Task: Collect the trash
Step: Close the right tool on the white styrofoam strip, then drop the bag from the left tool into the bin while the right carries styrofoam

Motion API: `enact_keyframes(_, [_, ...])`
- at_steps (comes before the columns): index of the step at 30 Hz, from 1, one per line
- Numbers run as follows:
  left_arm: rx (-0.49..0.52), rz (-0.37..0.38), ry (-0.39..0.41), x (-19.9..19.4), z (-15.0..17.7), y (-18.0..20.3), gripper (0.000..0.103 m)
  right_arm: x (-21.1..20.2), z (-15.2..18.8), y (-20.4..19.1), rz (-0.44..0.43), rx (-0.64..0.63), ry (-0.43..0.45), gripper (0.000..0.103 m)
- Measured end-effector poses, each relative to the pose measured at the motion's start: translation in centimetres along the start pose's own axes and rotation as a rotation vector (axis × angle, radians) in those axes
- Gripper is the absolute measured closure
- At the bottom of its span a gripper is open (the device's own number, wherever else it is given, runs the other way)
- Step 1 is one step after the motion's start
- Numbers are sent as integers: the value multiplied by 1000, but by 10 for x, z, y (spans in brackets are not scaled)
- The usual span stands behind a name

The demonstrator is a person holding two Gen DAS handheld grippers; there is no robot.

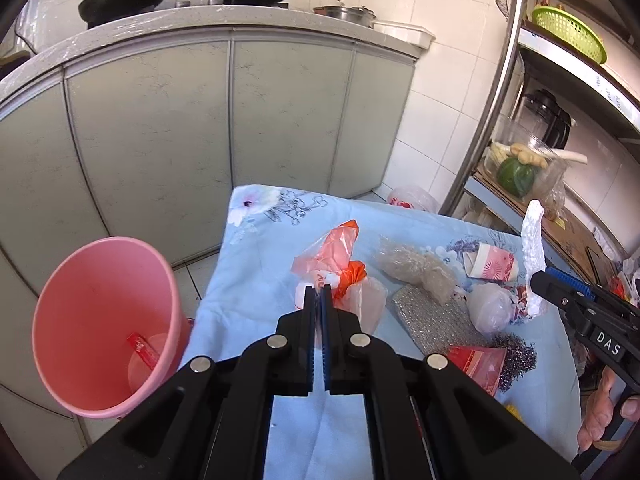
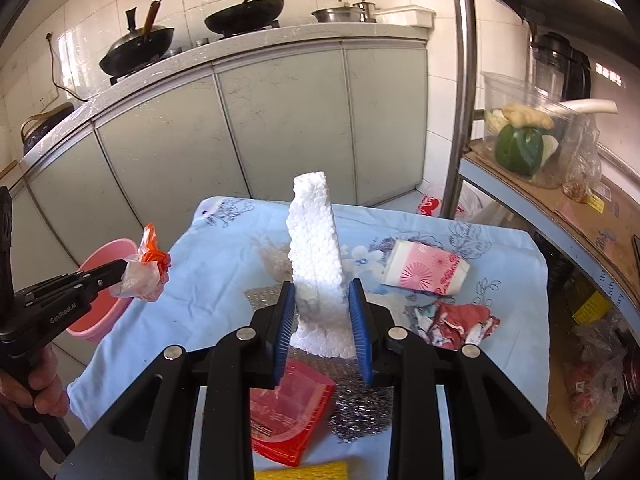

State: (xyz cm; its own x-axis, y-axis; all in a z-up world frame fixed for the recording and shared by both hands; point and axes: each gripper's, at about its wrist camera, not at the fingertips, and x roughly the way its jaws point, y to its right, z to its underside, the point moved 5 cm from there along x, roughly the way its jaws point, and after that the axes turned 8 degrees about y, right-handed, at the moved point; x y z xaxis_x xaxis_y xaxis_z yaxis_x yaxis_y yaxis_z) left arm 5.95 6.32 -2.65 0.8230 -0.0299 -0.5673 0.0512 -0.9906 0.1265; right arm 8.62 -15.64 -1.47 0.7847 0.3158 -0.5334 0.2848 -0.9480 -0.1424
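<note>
My left gripper [image 1: 319, 289] is shut on a crumpled orange and clear plastic bag [image 1: 340, 258] and holds it above the blue flowered cloth [image 1: 256, 256]; the bag also shows in the right wrist view [image 2: 146, 270]. A pink bin [image 1: 104, 328] stands on the floor to the left of the table, with a red scrap inside. My right gripper [image 2: 322, 290] is shut on an upright white foam strip [image 2: 314, 240], which also shows in the left wrist view [image 1: 534, 246]. Both are lifted above the table.
On the cloth lie a pink and white carton [image 2: 424, 268], a red crumpled wrapper [image 2: 460, 322], a red pouch [image 2: 286, 412], a silver scrub pad [image 1: 432, 320], steel wool [image 2: 360, 416] and clear plastic wads [image 1: 416, 268]. Cabinets stand behind, a metal shelf rack [image 2: 464, 120] at right.
</note>
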Motion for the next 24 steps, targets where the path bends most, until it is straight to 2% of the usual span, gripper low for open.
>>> enact_keyframes(13, [-67,-118,61,-32,-4,-45,101,15,-9,-75,-116,-111,-9,75])
enact_keyframes(24, [-126,-221,93,-51,-1,-94,101,37,-16,-156,-247,-192,-42,75])
